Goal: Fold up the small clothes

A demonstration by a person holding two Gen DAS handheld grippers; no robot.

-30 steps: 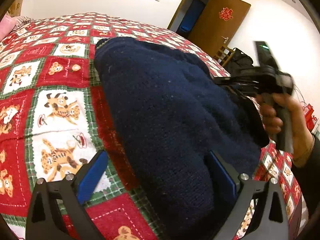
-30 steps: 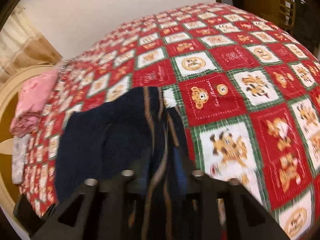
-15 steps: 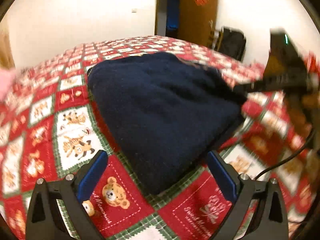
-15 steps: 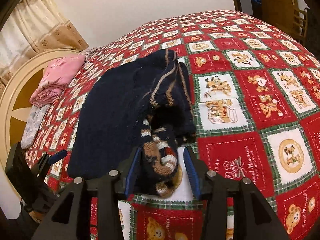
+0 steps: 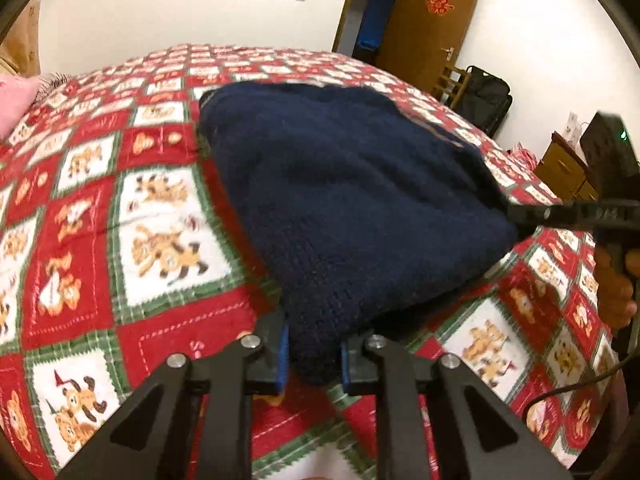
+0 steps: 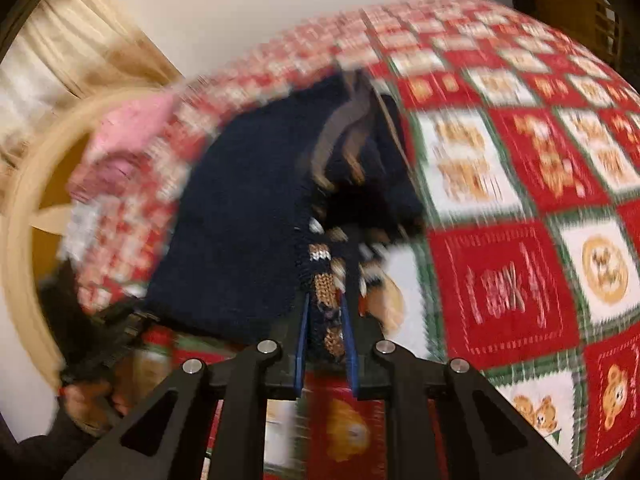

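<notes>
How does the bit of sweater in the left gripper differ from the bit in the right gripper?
The left gripper pinches a plain navy corner of the sweater; the right gripper pinches a brown-and-white patterned edge. The left bite looks bulkier, the right a narrow strip. Both grippers are shut on the same sweater.

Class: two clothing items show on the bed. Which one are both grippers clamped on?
The navy knitted sweater, pinched by the left gripper and right gripper. The pink garment lies untouched near the headboard.
</notes>
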